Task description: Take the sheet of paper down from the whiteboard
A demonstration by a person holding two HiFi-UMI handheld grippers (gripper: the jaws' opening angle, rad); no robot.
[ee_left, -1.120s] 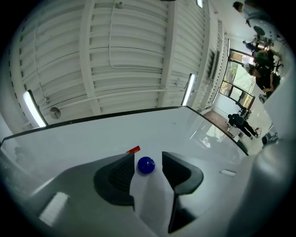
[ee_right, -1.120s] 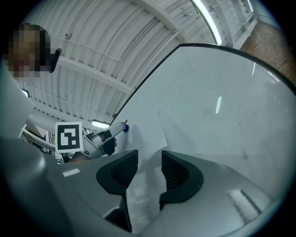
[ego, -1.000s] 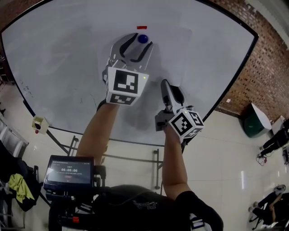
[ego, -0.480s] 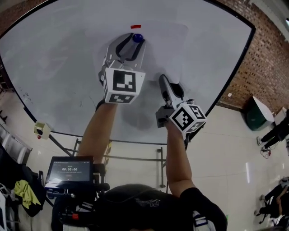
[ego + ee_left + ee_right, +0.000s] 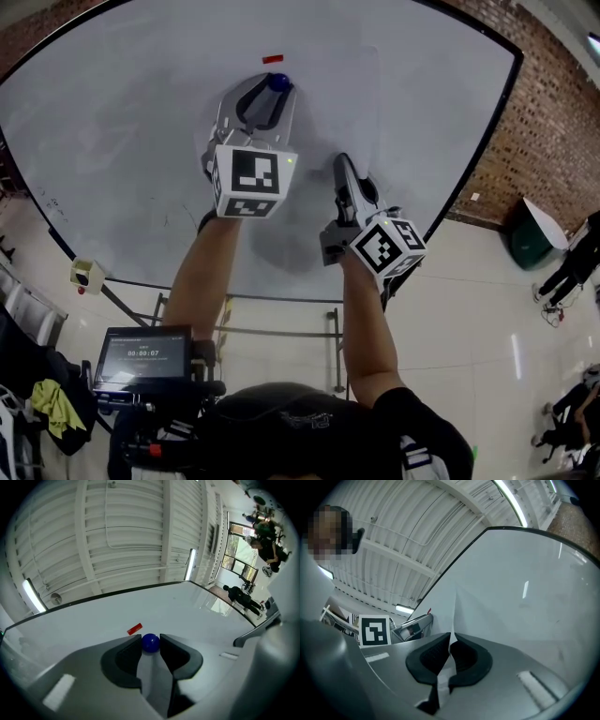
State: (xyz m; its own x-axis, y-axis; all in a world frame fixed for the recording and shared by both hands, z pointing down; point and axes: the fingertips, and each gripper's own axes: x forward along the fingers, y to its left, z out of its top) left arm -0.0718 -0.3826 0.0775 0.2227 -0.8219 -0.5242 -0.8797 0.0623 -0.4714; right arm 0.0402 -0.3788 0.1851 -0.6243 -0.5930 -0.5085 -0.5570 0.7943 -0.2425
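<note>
whiteboard [image 5: 122, 141]: large, white, dark-framed, filling the upper part of the head view; faint smudges near its left edge.
room: brick wall [image 5: 553, 122] at the right edge, glossy pale floor [image 5: 469, 309] below, ribbed white ceiling [image 5: 131, 536] with tube lights in both gripper views.
stand [image 5: 323, 328]: dark metal bars under the whiteboard's lower edge, centre of frame.
sheet of paper [image 5: 328, 112]: flat on the whiteboard, upper centre, edges only faintly visible; pinned near its top by a blue magnet [image 5: 277, 82].
red strip [image 5: 273, 59]: small, on the whiteboard just above the blue magnet, apart from it.
left gripper [image 5: 150, 638]: closing, tips against both sides of the blue magnet.
right gripper [image 5: 451, 638]: pressed together, pinching the sheet's edge, lower right of the left one.
screen [image 5: 142, 354]: lower left, dark, showing a timer.
small box [image 5: 84, 275]: pale, hanging at the whiteboard's lower left edge.
cloth [image 5: 52, 398]: yellow-green, bottom left corner.
bin [image 5: 530, 239]: dark green, on the floor at the right by the brick wall, pale cover on top; contents not visible.
people [image 5: 572, 267]: at the far right edge, well apart from the whiteboard.
</note>
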